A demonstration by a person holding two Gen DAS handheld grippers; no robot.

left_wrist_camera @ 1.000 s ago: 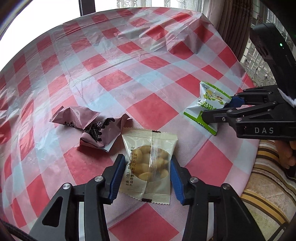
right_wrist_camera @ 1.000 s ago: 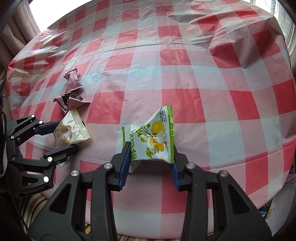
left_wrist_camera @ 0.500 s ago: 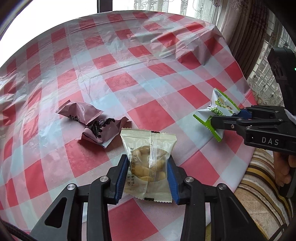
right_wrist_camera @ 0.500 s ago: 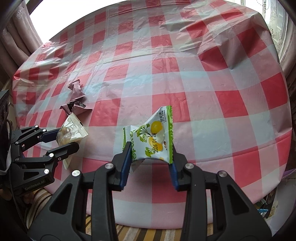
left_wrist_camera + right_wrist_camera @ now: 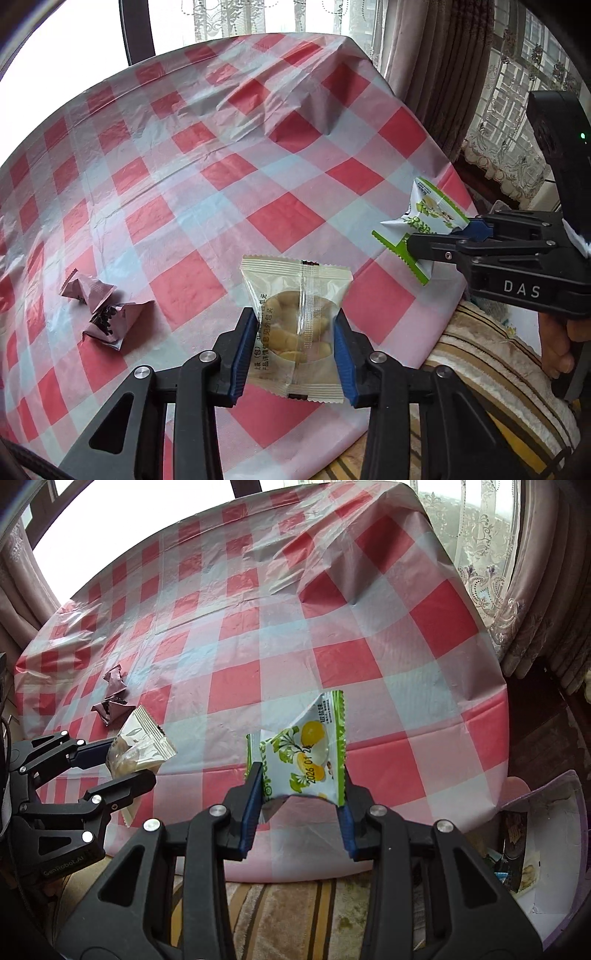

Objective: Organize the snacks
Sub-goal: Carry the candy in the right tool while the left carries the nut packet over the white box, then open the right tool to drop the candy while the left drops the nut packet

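Observation:
My left gripper (image 5: 295, 347) is shut on a clear beige snack packet (image 5: 295, 321) and holds it in the air over the table's near edge. It also shows in the right wrist view (image 5: 138, 744). My right gripper (image 5: 301, 801) is shut on a white and green snack packet (image 5: 306, 753), lifted off the table near its front edge; it also shows in the left wrist view (image 5: 424, 225). Two mauve snack packets (image 5: 103, 310) lie on the checked tablecloth (image 5: 221, 184) at the left.
A striped cushion (image 5: 480, 369) lies below the table's front edge. An open purple-rimmed box (image 5: 535, 842) with packets inside stands on the floor at the right. Curtains (image 5: 535, 590) hang beyond the table's right side.
Both grippers have lifted their packets off the table and pulled back toward the front edge. The mauve packets have stayed in place.

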